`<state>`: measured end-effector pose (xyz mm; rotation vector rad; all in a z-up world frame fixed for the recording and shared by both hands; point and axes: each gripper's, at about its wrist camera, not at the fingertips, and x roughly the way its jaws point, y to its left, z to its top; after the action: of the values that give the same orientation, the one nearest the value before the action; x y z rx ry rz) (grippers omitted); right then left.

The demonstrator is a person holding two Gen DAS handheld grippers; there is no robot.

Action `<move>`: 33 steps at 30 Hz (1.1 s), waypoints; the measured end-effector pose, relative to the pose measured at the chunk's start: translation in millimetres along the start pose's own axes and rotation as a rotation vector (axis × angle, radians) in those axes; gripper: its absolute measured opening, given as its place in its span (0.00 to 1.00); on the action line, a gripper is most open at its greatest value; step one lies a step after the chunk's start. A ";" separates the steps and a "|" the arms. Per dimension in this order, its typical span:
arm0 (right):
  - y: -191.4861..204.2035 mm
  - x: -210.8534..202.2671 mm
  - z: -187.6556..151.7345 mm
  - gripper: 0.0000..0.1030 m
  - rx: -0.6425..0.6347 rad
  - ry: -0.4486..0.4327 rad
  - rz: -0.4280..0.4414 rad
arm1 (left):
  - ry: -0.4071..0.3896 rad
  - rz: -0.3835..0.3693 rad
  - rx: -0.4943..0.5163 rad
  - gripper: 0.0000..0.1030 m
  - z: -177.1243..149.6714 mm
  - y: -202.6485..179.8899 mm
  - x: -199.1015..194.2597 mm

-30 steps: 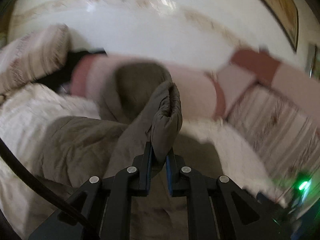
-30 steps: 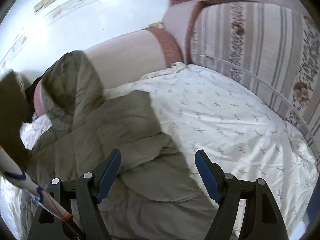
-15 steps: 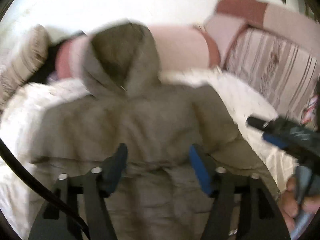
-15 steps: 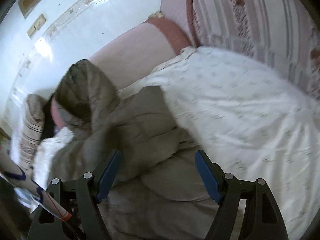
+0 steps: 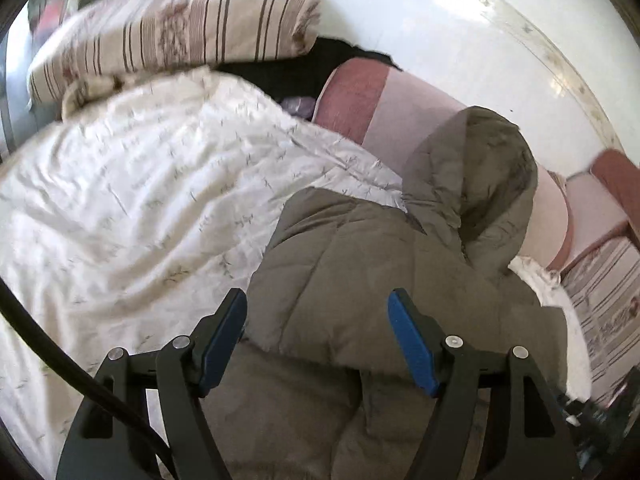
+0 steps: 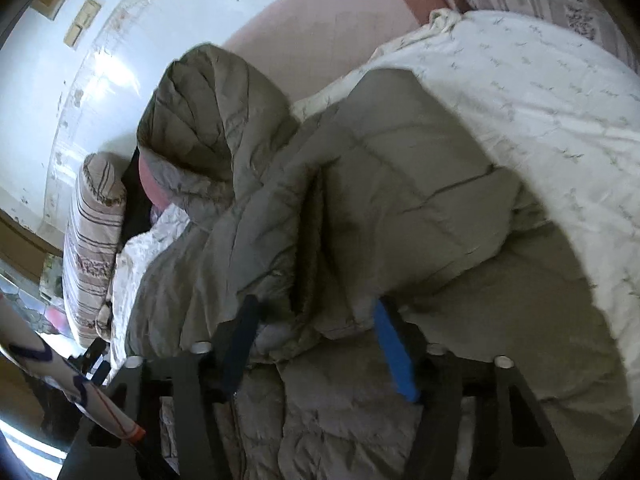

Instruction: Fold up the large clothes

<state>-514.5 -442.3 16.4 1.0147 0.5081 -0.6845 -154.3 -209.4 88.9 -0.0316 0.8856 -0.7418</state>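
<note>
An olive puffer jacket (image 5: 360, 264) lies spread on a white bedsheet (image 5: 140, 200), its hood (image 5: 472, 168) propped against a pink bolster (image 5: 380, 100). My left gripper (image 5: 318, 320) hovers over the jacket's left edge. Its jaws are opening, and the blue pads (image 5: 412, 344) press on nothing. In the right wrist view the jacket (image 6: 400, 168) fills the middle, with the hood (image 6: 200, 112) at upper left. My right gripper (image 6: 316, 340) is low over a bunched fold near the jacket's front. Its jaws are closing with that fold between them, and the pads do not clearly press it.
A striped pillow (image 5: 180, 28) lies at the bed's far left, also in the right wrist view (image 6: 94, 232). Dark cloth (image 5: 288, 68) sits behind the bolster, under a white wall (image 5: 460, 20). Striped cushions (image 5: 604, 300) line the right. Bare sheet (image 6: 540, 80) lies beside the jacket.
The left gripper let go of the jacket fabric it pinched, opened, and swung left and down. The right gripper sank onto the jacket and its jaws narrowed around a fold.
</note>
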 end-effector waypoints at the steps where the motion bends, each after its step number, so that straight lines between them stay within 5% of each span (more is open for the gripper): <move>1: 3.8 5.2 -0.2 0.48 -0.016 0.002 -0.009 | 0.001 -0.005 0.004 0.70 -1.2 -0.1 3.4; 3: 11.8 11.4 0.7 0.25 -0.051 -0.004 -0.038 | -0.001 0.001 0.031 0.70 -0.6 -1.9 11.4; 5: 16.8 9.6 2.8 0.24 -0.068 -0.040 -0.100 | 0.008 0.049 0.083 0.70 -5.0 -5.1 24.1; 9: 25.2 2.6 4.6 0.23 -0.151 -0.113 -0.363 | 0.114 0.225 0.227 0.71 -27.6 -16.9 59.0; 14: 20.0 17.8 0.9 0.25 -0.179 -0.068 -0.437 | 0.073 0.276 0.287 0.70 -34.3 -24.2 51.6; 18: 24.4 1.9 -0.4 0.45 -0.174 -0.111 -0.469 | -0.027 0.254 0.301 0.70 -32.6 -35.7 22.3; 22: 36.1 -35.9 -1.9 0.45 -0.180 -0.260 -0.505 | -0.142 0.167 0.359 0.70 -38.3 -65.7 -8.4; 25: 51.5 -55.1 -10.0 0.46 -0.236 -0.373 -0.470 | -0.134 0.104 0.434 0.71 -54.8 -90.3 -7.7; 29: 60.7 -33.1 -15.1 0.46 -0.308 -0.287 -0.375 | -0.069 0.113 0.475 0.71 -73.1 -101.3 14.6; 33: 57.0 -1.1 -16.8 0.46 -0.333 -0.185 -0.399 | -0.024 0.124 0.453 0.72 -79.6 -98.9 30.9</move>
<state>-475.3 -406.8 43.5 0.5331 0.6447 -0.9992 -255.3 -281.0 47.4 0.4115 0.6743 -0.8088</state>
